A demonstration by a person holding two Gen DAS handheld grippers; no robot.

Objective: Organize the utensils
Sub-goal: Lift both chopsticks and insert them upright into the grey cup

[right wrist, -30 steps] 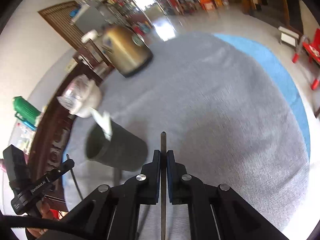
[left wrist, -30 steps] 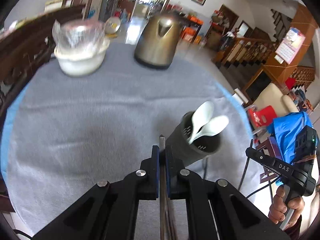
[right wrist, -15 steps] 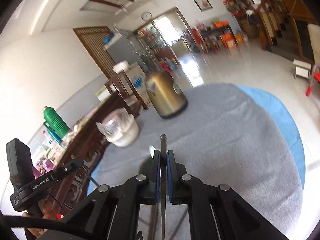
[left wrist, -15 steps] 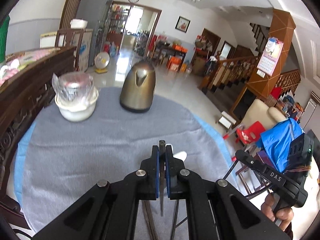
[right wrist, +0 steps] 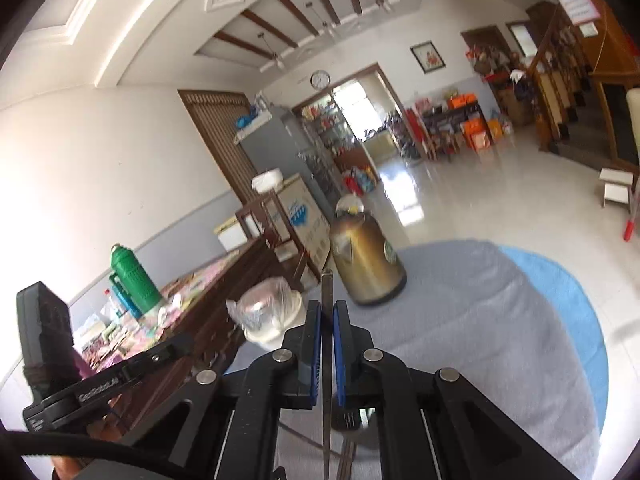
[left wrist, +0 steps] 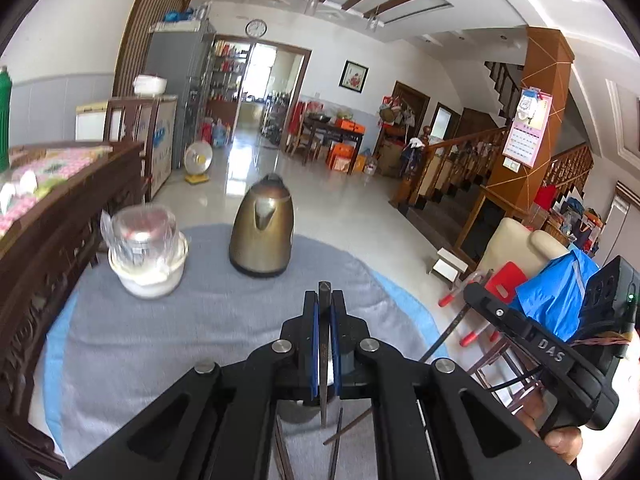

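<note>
Two claws, each clamped on one thin dark chopstick: left gripper [left wrist: 324, 312], right gripper [right wrist: 327, 320]. Sticks held upright, tips down over dark perforated utensil holder [right wrist: 352, 416], mostly hidden below jaws; probably for insertion.

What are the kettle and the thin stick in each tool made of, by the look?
Kettle: metal, brushed bronze-gold, with soft reflections on its body. Sticks: dark, matte, slim and square-ended, probably wood or bamboo chopsticks, though dark plastic or metal is possible. Left tool and right tool each clamp one.
</note>
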